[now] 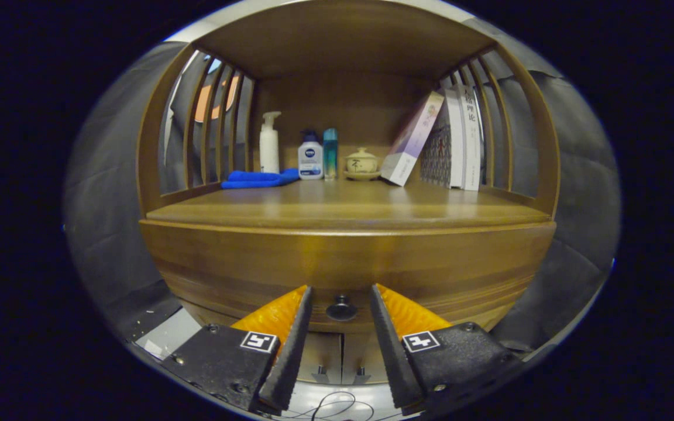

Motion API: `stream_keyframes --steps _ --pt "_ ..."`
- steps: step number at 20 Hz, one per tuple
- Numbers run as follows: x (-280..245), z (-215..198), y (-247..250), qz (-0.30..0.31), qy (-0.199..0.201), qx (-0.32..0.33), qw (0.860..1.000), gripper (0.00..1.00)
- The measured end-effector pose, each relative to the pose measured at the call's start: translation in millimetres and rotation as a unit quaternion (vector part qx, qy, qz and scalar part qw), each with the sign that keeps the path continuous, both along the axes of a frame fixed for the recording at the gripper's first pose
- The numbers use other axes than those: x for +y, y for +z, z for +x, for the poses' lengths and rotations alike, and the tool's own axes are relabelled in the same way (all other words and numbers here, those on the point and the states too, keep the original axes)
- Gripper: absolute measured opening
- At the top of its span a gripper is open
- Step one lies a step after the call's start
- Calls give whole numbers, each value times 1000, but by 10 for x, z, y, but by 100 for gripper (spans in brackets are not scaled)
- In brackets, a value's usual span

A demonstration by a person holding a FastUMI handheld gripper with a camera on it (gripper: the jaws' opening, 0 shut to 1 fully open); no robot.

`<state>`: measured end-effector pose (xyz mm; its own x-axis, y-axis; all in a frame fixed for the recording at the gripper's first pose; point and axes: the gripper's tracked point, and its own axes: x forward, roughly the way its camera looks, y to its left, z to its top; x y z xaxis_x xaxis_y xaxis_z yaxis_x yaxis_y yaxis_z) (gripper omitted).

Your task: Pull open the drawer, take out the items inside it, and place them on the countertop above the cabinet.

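The brown wooden cabinet stands with its curved drawer front flush and closed, so by my reading the task has barely begun: the drawer has yet to be pulled, whatever lies inside is hidden, and nothing from it sits on the glossy wooden countertop above. That countertop, roofed and fenced at each side by slatted wooden rails, already carries its own row of things at the back: a set of leaning and upright books on one side, a folded blue cloth on the other, then a white pump bottle, a small white bottle with a dark cap, a slim teal bottle and a little cream lidded ceramic cup on a saucer. The broad front of the surface is bare, leaving room for the items. The gripper is spread wide and grasps nothing, its two fingers flanking the small dark round drawer knob, which sits between the tips. The fisheye makes depth hard to judge, but the tips appear close to the drawer front without pressing the knob. Closing on that knob looks like the step in hand.
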<state>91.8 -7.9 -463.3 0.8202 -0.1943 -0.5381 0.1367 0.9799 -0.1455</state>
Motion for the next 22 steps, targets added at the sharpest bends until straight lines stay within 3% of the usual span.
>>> stream_keyframes --steps 4,5,7,16,22 --pt "-41 -35 -137 -6 -17 19 1000 49" --pt "-41 -71 -225 -7 -21 31 999 40" --pt "-43 -61 -211 -7 -23 24 999 31" --pt "-63 -82 -190 -32 -26 22 999 30" --pt "-35 -70 -52 -51 -17 -7 999 35"
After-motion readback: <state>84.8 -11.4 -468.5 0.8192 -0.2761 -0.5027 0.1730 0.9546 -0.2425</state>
